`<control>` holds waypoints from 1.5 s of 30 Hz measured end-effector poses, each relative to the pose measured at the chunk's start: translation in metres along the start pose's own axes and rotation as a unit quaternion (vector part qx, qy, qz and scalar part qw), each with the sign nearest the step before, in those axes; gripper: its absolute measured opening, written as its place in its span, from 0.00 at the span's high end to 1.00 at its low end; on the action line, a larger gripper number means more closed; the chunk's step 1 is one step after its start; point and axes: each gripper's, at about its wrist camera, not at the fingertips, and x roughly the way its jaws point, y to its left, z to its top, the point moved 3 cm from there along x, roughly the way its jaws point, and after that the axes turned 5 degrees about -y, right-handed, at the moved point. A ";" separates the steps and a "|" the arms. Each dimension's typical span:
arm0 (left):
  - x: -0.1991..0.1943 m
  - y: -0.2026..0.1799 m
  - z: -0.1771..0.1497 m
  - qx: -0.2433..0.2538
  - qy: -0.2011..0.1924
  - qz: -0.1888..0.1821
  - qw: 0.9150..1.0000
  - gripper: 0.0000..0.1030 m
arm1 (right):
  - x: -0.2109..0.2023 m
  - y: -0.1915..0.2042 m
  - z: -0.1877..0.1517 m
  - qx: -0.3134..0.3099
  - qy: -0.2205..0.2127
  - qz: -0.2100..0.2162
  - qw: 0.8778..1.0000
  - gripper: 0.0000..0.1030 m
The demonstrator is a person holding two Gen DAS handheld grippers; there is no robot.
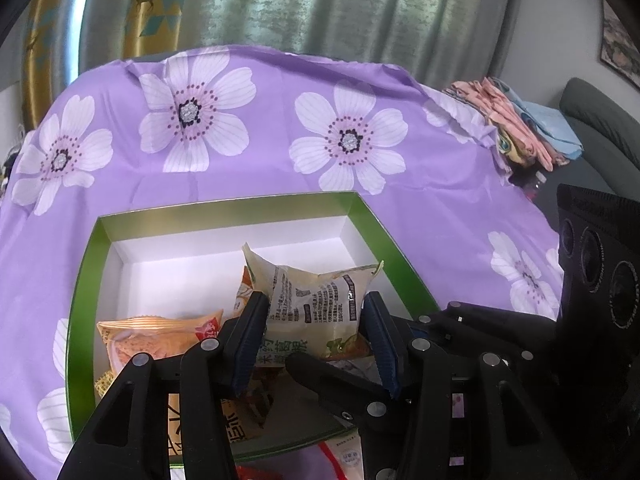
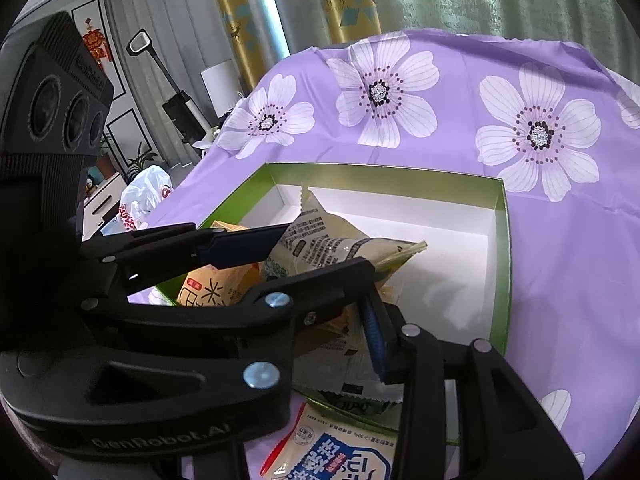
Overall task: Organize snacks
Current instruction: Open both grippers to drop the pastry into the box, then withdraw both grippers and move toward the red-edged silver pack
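Snack packet [image 1: 316, 300], cream-coloured with green trim, sits upright between the left gripper [image 1: 318, 340] pads, over the middle of the green-rimmed box [image 1: 80, 280]. Pads press both sides of the packet; the gripper is closed on it and narrowly set. Seen from the right wrist view, the same packet [image 2: 320, 240] hangs above the white box floor, not yet resting flat.

Right gripper [image 2: 344, 312] reaches in from beside, its jaws a little apart around packets at the near edge of the box. Cannot tell whether its pads actually pinch anything.

Other snacks: an orange packet [image 1: 160, 340] lies in the near left corner of the box; a blue-and-white packet [image 2: 340, 456] lies outside on the purple flowered cloth [image 1: 260, 180], just beside the near wall.

Risks, as judged:
- Both grippers crowd the same corner. A linkage could knock the held packet or drag the box across the slippery cloth.
- Packet is puffy and gripped by its sides; letting go from this height, it may tip onto the orange one rather than land flat.
- Far half of the box is bare, near half piled, so stacking may spill over the low wall.

Writing: "GenRobot.AI" embossed on the gripper body in the right wrist view. Packets carry Chinese print, too small to read reliably.
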 end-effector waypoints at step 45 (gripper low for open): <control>-0.175 -0.034 -0.049 0.009 -0.066 0.105 0.992 0.05 | -0.174 0.061 -0.055 0.011 -0.073 -0.049 0.996 0.15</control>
